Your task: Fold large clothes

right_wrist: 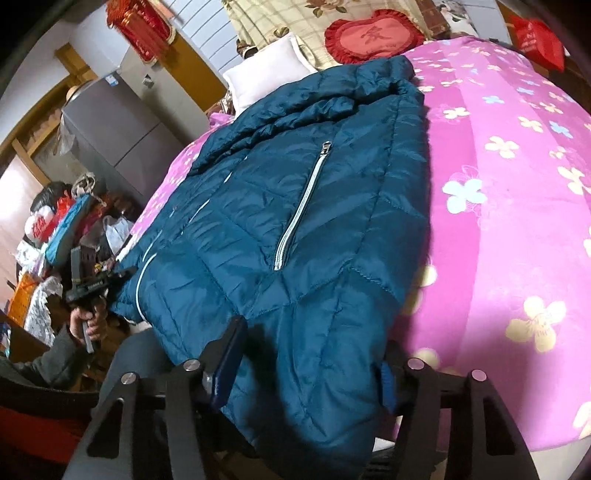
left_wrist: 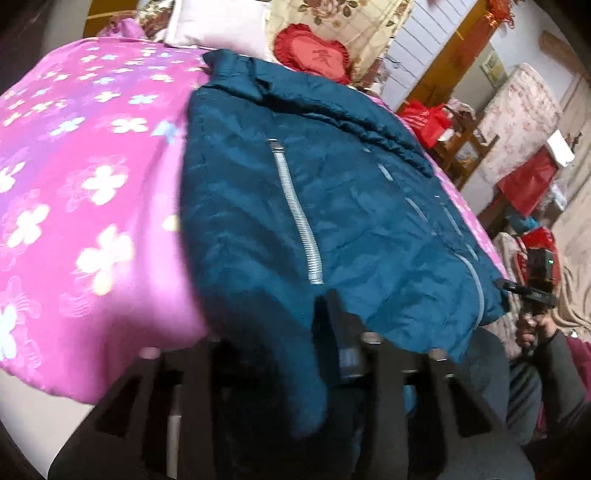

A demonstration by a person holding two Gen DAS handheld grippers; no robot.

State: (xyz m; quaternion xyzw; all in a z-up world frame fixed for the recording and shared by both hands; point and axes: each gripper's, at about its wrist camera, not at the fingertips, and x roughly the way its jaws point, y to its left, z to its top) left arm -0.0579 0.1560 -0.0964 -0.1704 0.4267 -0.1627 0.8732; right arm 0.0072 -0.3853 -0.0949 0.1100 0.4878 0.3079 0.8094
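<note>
My left gripper [left_wrist: 334, 332] sits at the bottom centre of its own view, tilted a little, with the hem of the teal padded jacket [left_wrist: 332, 206] draped over and between its fingers; one dark finger [left_wrist: 338, 317] shows through the folds, the other is buried, so I cannot tell how wide the jaws stand or whether they pinch the cloth. In the right wrist view that same tool appears at the lower left, level, its tip touching the jacket's edge, gripped from below by a hand [right_wrist: 86, 325].

My right gripper [right_wrist: 310, 350] is spread wide at the bottom of its view, a finger [right_wrist: 231, 354] on either side of the hem, the fabric lying loosely between them. From the left view it shows at the right edge, held by the other hand [left_wrist: 532, 328].

The jacket lies flat, front up, on the pink flowered quilt [right_wrist: 517, 192], collar toward the red heart cushion [right_wrist: 373, 35] at the top.
</note>
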